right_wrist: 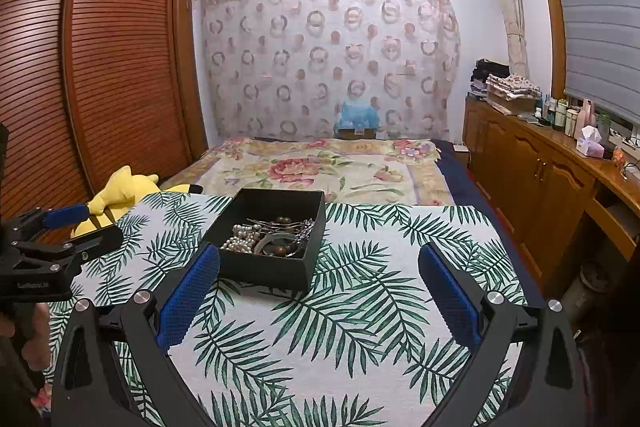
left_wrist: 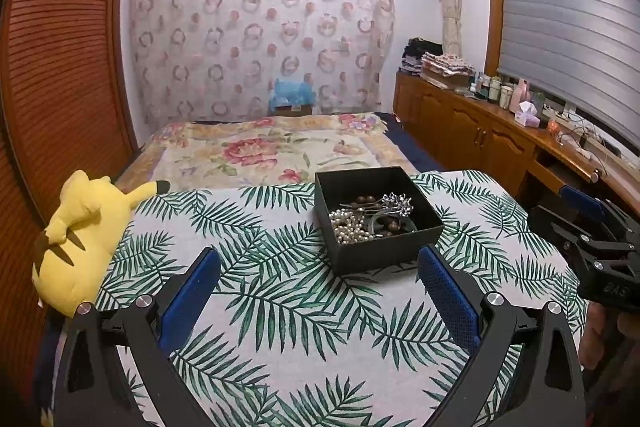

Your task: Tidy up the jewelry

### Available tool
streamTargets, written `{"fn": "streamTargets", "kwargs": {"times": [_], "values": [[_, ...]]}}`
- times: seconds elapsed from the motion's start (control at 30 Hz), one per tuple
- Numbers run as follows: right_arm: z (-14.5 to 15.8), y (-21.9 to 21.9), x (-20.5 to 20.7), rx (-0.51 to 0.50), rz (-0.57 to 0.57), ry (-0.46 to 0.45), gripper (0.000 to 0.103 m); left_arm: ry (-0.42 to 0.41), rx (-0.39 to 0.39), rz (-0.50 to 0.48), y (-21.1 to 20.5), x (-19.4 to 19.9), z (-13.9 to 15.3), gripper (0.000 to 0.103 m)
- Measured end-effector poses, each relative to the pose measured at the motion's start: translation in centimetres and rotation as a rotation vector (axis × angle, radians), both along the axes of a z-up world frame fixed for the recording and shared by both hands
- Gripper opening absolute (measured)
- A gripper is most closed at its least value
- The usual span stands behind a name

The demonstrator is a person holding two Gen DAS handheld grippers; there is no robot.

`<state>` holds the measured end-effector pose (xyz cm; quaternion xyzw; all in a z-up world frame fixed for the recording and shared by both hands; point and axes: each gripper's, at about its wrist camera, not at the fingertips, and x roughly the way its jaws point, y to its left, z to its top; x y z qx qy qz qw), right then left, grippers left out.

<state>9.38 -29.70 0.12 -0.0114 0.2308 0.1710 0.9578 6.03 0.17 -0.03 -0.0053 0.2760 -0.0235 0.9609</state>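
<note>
Jewelry (left_wrist: 370,221) tangled in square black box (left_wrist: 384,251), pearls, wooden beads, leaf-print cloth (left_wrist: 280,307), both grippers' ribbed blue fingers (right_wrist: 188,291) spread wide, empty

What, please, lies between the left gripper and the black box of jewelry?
Only bare leaf-print tablecloth lies between the open left gripper and the black box; the left wrist view shows this stretch.

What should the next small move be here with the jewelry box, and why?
Probably ease the right gripper forward and down toward the black box. Both grippers are open and empty, the left gripper also back from the box, and all the jewelry, including the pearl strand, lies tangled inside. The box's near wall sits just ahead of the right gripper.
</note>
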Motion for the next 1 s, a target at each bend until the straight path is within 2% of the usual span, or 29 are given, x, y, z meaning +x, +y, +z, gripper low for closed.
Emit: {"fn": "streamTargets", "kwargs": {"times": [1.0], "values": [[0.07, 0.11, 0.03, 0.0, 0.0, 0.001, 0.1, 0.001, -0.001, -0.003, -0.24, -0.22, -0.03, 0.095]]}}
